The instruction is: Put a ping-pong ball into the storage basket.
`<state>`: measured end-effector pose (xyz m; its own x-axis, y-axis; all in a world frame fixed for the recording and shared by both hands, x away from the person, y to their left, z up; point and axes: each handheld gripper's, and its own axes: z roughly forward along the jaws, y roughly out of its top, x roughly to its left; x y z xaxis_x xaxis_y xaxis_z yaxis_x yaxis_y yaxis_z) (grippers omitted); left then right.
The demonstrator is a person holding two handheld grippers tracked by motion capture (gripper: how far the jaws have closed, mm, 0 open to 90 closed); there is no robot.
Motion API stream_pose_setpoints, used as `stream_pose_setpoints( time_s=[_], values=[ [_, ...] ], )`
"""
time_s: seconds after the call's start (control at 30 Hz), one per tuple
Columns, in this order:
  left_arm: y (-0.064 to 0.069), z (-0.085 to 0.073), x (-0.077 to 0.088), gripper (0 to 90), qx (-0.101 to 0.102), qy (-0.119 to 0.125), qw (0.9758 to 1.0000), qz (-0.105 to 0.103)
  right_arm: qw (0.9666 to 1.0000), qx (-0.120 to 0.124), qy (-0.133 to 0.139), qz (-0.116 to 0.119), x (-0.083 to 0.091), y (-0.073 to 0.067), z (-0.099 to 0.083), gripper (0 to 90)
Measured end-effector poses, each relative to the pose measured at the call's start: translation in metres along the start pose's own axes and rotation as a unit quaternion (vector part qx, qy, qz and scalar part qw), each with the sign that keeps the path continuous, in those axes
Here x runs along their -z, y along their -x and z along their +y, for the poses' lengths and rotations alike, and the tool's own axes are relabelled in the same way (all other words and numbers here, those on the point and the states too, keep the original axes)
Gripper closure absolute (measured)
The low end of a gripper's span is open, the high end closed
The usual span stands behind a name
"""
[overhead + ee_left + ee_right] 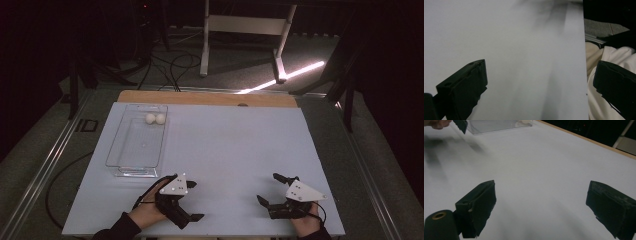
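Two hands hold two black grippers low by the near edge of the white table. The left gripper is wide open and holds nothing. The right gripper is wide open too, with nothing in it. A clear box sits by the far left corner. Two white balls lie touching at its far end.

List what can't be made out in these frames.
- Two white balls in the clear tray, high view: too small to tell what they are.
- Tray in the right gripper view: cut off by the top edge.
- Left gripper in that view: cut off at the top edge.
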<state>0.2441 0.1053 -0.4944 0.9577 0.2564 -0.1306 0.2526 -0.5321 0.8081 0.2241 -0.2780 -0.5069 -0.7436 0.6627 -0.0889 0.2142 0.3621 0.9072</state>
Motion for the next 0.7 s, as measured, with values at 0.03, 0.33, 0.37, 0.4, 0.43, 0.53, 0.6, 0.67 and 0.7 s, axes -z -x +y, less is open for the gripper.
stream_pose_setpoints(
  time_s=[0.03,0.33,0.37,0.4,0.43,0.53,0.6,0.67,0.7],
  values=[
    [0.0,-0.001,0.002,0.3,0.002,0.003,1.0,0.002,1.0,-0.001,0.0,0.0,0.0,0.0,0.0,9.0],
    [0.003,-0.012,0.017,0.3,0.007,0.012,0.9998,0.011,1.0,-0.001,0.001,0.0,0.0,0.0,0.0,9.0],
    [0.003,-0.013,0.019,0.3,0.01,0.012,0.9998,0.01,1.0,0.0,0.001,-0.001,0.0,0.0,0.0,9.0],
    [0.002,-0.015,0.021,0.3,0.013,0.012,0.9998,0.011,1.0,0.001,0.001,-0.001,0.0,0.0,0.0,9.0],
    [0.002,-0.015,0.021,0.3,0.013,0.012,0.9998,0.011,1.0,0.001,0.001,-0.001,0.0,0.0,0.0,9.0],
    [0.0,-0.021,0.027,0.3,0.023,0.015,0.9994,0.021,1.0,0.0,0.0,0.0,0.0,0.0,0.0,9.0],
    [0.0,-0.024,0.03,0.3,0.025,0.017,0.9993,0.023,1.0,0.001,0.0,-0.001,0.0,0.0,0.0,9.0],
    [0.0,-0.026,0.034,0.3,0.027,0.019,0.9991,0.026,1.0,0.001,0.001,-0.001,0.0,0.0,0.0,9.0],
    [0.0,-0.028,0.036,0.3,0.029,0.02,0.999,0.028,1.0,0.001,0.0,-0.001,0.0,0.0,0.0,9.0]
  ],
)
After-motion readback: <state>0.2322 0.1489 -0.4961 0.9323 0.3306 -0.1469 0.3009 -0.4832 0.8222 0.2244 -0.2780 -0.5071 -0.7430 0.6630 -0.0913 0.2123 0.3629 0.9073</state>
